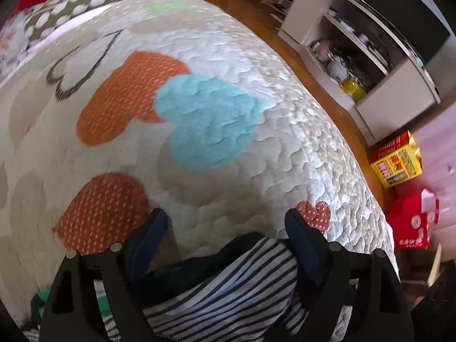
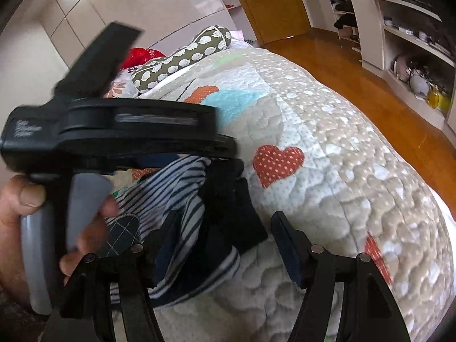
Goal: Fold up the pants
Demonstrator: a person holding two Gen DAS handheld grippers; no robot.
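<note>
Left wrist: pants (image 1: 228,279) bunched on bed (image 1: 256,114) under wide-open, empty left gripper (image 1: 225,222); right gripper (image 2: 222,228) open beside them.

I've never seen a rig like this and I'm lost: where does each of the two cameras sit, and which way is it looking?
Left wrist: on the left gripper, looking steeply down between its open fingers at the striped pants and heart-print quilt.
Right wrist: on the right gripper, fingers open, looking across the bed toward the door; the left hand and its gripper cross the view.
Shared: the pants, the quilt and the shelf unit.
</note>
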